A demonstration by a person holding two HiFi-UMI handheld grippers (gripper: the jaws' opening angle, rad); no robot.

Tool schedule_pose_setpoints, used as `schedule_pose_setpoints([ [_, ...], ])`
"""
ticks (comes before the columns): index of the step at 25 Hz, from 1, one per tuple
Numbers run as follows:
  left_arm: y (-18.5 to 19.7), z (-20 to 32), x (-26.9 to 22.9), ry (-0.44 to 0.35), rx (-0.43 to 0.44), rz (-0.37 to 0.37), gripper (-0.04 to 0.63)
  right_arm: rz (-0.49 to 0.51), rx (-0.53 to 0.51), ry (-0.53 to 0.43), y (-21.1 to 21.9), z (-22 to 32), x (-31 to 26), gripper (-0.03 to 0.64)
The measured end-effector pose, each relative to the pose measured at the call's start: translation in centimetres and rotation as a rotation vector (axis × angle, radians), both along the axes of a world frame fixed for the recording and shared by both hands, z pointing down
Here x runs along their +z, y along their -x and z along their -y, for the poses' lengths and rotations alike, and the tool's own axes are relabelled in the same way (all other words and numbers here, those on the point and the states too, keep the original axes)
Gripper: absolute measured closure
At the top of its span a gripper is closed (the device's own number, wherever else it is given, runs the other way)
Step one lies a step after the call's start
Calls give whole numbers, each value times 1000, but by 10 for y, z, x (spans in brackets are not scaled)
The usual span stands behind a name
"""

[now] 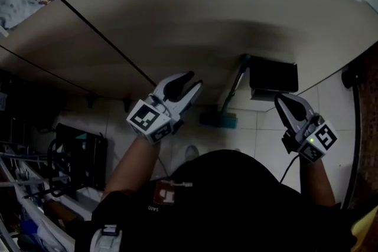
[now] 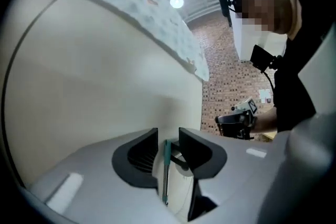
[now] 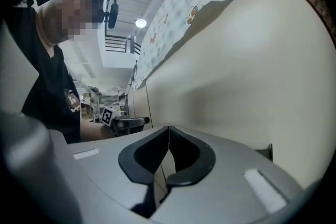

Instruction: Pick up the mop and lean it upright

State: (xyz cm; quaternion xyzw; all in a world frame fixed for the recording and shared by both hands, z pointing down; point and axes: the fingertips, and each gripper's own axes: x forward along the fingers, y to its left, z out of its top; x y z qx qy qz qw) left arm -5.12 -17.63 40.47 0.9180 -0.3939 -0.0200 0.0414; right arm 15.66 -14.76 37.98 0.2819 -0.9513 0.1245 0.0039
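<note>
- Head view: mop [image 1: 234,89] leans with its teal handle against the beige wall [image 1: 177,20] and its head on the tiled floor [image 1: 260,138]. It stands between the two tools, ahead of and below both, just beside a dark box [image 1: 273,81]. Left gripper [image 1: 192,82] and right gripper [image 1: 282,101] are both held apart from it.
- Left gripper view: left gripper [image 2: 168,134] has its jaws partly apart. The teal handle [image 2: 166,176] shows in the gap beyond them, with daylight either side, so no pad presses on it and nothing is held.
- Right gripper view: right gripper [image 3: 169,131] has its jaw tips together on nothing, with only wall [image 3: 252,76] ahead.
- Assessment: the lean appears made; the step in hand is a clean let-go and check.
- Recommendation: draw the left tool straight back along its own line, without sideways sweep, so neither jaw clips the handle.
- Recommendation: keep the right tool clear of the box side, and confirm the head sits flat before leaving.
</note>
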Motion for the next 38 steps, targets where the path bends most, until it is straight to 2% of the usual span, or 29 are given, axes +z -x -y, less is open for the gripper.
schedule_pose_setpoints([
  [1,0,-2,-13,-38,6,10,474,-1,-4,-12,2,5,-6,601],
  [3,-1,-15,-42,-61,10,-4,498,-27,-4,-18,4,10,-12,601],
  [8,6,-34,-83,-73,29,-124,530,-31,18,-24,12,15,-36,601],
  [10,11,-32,-89,-57,21,-161,549,-31,18,-42,15,16,-47,601],
  [13,22,-27,-85,11,-15,-206,594,-24,23,-50,19,20,-57,603],
  [15,23,-25,-78,43,-16,-205,594,-14,34,-46,18,24,-62,603],
  [24,-5,-32,-71,89,26,-171,594,17,59,-14,1,32,-63,604],
  [38,-17,-30,-59,125,51,-165,594,-21,39,-16,-1,27,-56,604],
])
